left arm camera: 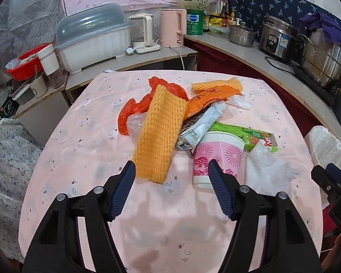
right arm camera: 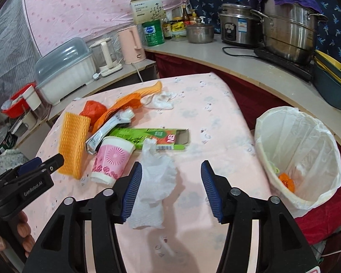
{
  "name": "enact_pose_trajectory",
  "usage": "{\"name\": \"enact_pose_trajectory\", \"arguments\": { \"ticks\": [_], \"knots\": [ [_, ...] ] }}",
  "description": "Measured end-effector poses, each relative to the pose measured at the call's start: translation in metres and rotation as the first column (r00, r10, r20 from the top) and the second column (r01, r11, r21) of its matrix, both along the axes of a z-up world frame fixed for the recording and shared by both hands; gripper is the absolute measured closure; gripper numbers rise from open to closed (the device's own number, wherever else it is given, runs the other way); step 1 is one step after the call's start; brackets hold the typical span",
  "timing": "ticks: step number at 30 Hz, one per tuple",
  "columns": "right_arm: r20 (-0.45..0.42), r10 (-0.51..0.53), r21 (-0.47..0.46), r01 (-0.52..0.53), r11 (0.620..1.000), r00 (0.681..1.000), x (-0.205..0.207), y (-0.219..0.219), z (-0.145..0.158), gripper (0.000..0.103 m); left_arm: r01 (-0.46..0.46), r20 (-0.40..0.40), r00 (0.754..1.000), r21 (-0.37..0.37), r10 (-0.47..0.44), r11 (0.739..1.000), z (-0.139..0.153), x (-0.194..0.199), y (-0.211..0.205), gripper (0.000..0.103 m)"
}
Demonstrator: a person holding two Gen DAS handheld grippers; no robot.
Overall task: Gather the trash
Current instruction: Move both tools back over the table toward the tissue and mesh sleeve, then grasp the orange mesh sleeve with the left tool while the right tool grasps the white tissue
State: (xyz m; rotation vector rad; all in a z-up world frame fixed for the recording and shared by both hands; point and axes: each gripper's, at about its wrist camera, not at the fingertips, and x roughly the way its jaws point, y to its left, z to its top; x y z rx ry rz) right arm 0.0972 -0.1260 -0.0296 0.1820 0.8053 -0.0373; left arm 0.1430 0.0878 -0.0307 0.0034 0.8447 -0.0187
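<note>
Trash lies on the pink table: an orange foam sleeve, a pink paper cup on its side, a green carton, a white tissue, a silver wrapper and a red plastic bag. My left gripper is open, just short of the sleeve and cup. My right gripper is open above the tissue. The cup, sleeve and carton lie beyond it. A white-lined bin at the table's right holds an orange scrap.
A counter curves behind the table with steel pots, a rice cooker, a pink kettle and a covered dish rack. A red bowl and cans stand at left. More orange wrappers lie at the table's far side.
</note>
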Motion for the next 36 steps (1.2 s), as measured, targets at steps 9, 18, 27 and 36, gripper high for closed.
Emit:
{"name": "enact_pose_trajectory", "arguments": {
  "ticks": [9,18,27,36],
  "knots": [
    [-0.059,0.034,0.006,-0.034,0.999,0.998,0.008,0.024,-0.026,0.043,-0.035,-0.024,0.999,-0.002,0.035,0.999,-0.017,0.011,0.031,0.026],
    [-0.117,0.04,0.01,-0.039,0.999,0.992,0.019,0.035,-0.051,0.039,-0.043,-0.063,0.997,-0.033,0.041,0.999,-0.035,0.028,0.045,0.024],
    [-0.162,0.038,-0.006,-0.039,0.999,0.986,0.031,0.038,-0.07,0.039,-0.042,-0.087,0.996,-0.056,0.037,0.998,-0.046,0.046,0.047,0.024],
    [-0.194,0.039,-0.015,-0.043,0.999,0.98,0.038,0.038,-0.082,0.043,0.001,-0.112,0.994,-0.073,-0.009,0.997,-0.053,0.053,0.04,0.059]
  ]
}}
